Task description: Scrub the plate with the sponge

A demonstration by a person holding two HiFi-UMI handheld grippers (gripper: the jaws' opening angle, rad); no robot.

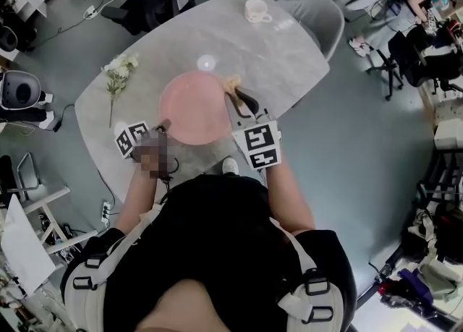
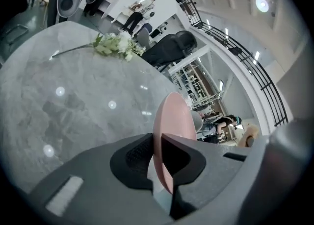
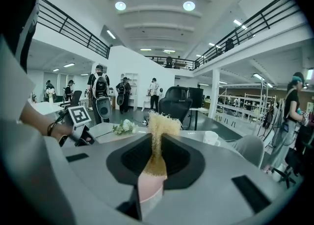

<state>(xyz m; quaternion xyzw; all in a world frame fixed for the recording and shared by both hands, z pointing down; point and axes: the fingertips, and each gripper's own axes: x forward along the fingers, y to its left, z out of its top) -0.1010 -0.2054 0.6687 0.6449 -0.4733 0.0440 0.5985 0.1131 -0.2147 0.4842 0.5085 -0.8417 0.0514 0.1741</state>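
Here the left hand-held gripper (image 2: 158, 139) clamps the plate (image 2: 172, 116) and the right hand-held gripper (image 3: 157, 139) pinches the sponge (image 3: 159, 121).

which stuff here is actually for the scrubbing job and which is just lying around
In use:
pink plate, gripped by left tongs
sponge, gripped by right tongs

Lying about:
white flowers
white cup
small clear object
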